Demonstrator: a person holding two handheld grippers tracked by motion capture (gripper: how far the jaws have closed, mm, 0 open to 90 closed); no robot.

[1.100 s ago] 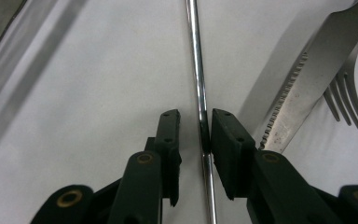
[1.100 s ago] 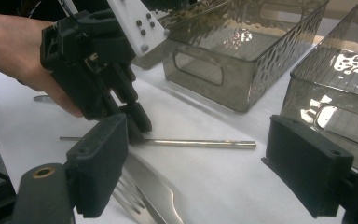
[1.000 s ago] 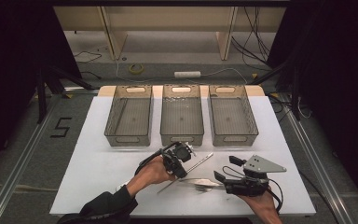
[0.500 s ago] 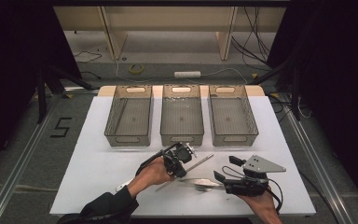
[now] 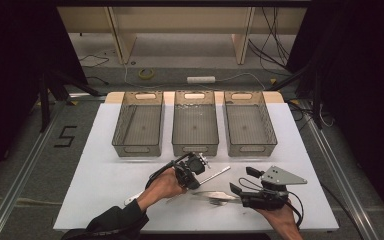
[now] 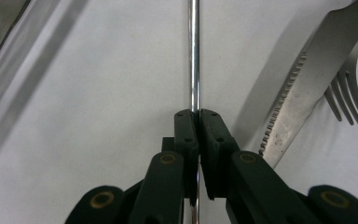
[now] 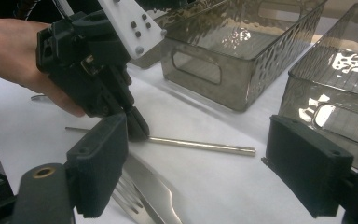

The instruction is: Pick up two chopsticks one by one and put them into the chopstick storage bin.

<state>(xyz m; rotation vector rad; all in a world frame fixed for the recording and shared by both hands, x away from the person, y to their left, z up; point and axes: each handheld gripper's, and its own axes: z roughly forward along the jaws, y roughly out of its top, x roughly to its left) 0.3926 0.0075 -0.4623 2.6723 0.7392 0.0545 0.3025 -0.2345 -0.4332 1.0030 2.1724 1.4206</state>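
metal rod (image 6: pixel 194 51) lying flat on the white desk (image 5: pixel 95 175), and the left gripper (image 5: pixel 194 170) has just been closing its jaws on it — the pads now sit tight together with the thin shaft pinched between them, the rest of the rod running straight out ahead in the left gripper view. from the right gripper view you can see that same left gripper (image 7: pixel 137 126) nosed down to the desk surface, clamped near one end of the rod (image 7: pixel 200 145), the free end pointing toward the bins. a moment ago the jaws stood a touch wider around the rod; now the grab is made, though the rod looks to be resting on the desk, not yet lifted.

moving right: serrated knife (image 6: pixel 303 88) just beside the rod, with a fork (image 6: pixel 349 100) tucked partly under its blade, both lying loose. further right, the right gripper (image 5: pixel 241 181) hovers low over the desk with its jaws wide apart, nothing between them, near the knife and fork (image 5: pixel 220 201).

behind all this, three clear bins in a row — left bin (image 5: pixel 120 132), middle bin (image 5: pixel 180 130), right bin (image 5: pixel 267 130) — all look empty. my read: with the pinch secure, the next call is a lift and a carry to one of those bins; a thin round shaft could roll or swing in the pads, so a steady rise matters.
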